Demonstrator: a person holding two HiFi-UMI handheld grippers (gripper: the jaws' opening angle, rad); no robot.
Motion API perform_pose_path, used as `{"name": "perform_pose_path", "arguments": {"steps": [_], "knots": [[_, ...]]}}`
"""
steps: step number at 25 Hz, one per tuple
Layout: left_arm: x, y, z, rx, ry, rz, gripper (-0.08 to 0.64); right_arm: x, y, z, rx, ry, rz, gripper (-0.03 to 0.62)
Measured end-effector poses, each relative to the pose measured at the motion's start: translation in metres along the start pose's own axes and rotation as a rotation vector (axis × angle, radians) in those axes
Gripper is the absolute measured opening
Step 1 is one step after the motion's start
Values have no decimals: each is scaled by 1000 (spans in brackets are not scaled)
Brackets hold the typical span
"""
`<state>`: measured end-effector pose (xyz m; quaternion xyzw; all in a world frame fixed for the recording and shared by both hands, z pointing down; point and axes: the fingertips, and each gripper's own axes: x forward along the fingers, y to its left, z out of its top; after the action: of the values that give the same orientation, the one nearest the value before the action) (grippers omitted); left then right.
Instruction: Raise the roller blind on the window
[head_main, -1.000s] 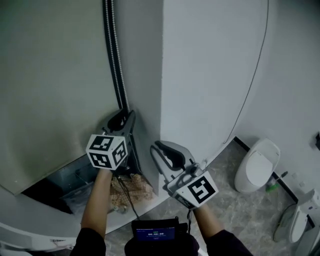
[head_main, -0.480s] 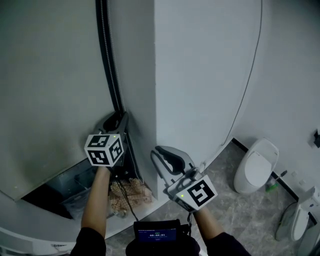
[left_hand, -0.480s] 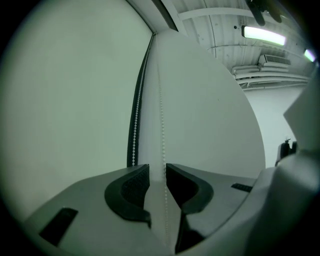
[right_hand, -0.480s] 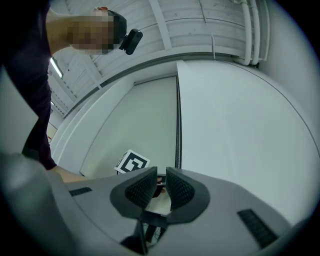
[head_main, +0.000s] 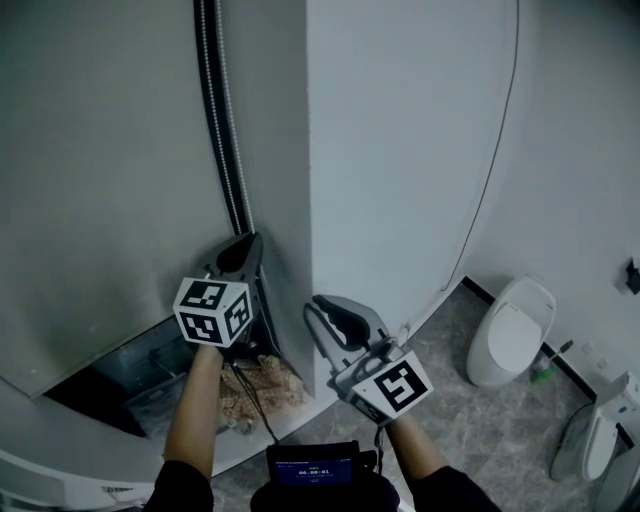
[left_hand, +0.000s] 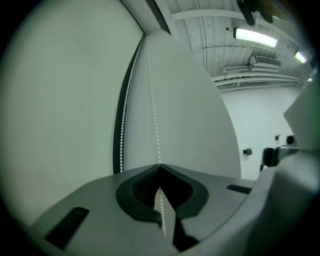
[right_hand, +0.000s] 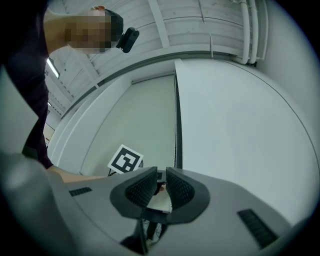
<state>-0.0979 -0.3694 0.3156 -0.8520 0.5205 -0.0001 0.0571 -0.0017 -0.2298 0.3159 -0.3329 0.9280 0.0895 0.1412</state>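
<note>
The pale roller blind (head_main: 100, 180) covers the window at left, its lower edge hanging a little above the sill. A white bead chain (head_main: 228, 150) runs down the blind's right side along a dark strip. My left gripper (head_main: 243, 250) points up at that strip and is shut on the bead chain. In the left gripper view one strand (left_hand: 152, 100) comes down into the closed jaws (left_hand: 159, 167); a second strand (left_hand: 122, 135) hangs free beside it. My right gripper (head_main: 335, 318) stands lower right by the wall corner, its jaws a narrow gap apart (right_hand: 160, 182), holding nothing.
A white wall column (head_main: 400, 150) juts out right of the window, with a thin cable (head_main: 495, 170) on it. A toilet (head_main: 512, 330) stands on the tiled floor at right. A woven brown object (head_main: 265, 385) lies below the sill. A small screen (head_main: 308, 465) sits at my chest.
The left gripper has dropped slightly along the dark strip with the chain in it. The right gripper has hardly moved.
</note>
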Motion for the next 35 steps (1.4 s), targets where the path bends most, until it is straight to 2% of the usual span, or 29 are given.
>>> {"name": "perform_pose_path", "arguments": {"steps": [3,5,7,10,12,16,18,24,25,28,31,33,35], "knots": [[-17,-22,-4,42,25,-23,11,6,0,6,-13,6,-17,61],[-36,-32,-3,86,28,5,11,12,2,2,-49,55,-39,61],[-54,-39,2,163,23,44,11,24,7,7,-86,86,-42,61],[-73,-51,6,291,11,77,11,51,14,27,-103,72,22,61],[-84,-56,8,324,4,80,10,70,20,41,-99,69,85,61],[-104,-61,8,333,2,74,11,104,37,65,-91,77,161,65],[-111,-62,6,336,4,78,11,115,42,83,-96,45,182,78],[-122,-56,4,328,0,94,11,137,48,129,-193,-38,164,73],[-123,-56,4,326,1,93,10,138,49,130,-199,-40,161,47],[-122,-58,-8,321,30,74,11,137,53,116,-216,4,148,23],[-118,-61,-41,305,103,51,11,136,57,84,-261,76,144,20],[-116,-63,-69,277,161,27,11,133,56,60,-279,103,143,18],[-117,-62,-86,220,179,-3,11,126,55,39,-308,143,126,17]]}}
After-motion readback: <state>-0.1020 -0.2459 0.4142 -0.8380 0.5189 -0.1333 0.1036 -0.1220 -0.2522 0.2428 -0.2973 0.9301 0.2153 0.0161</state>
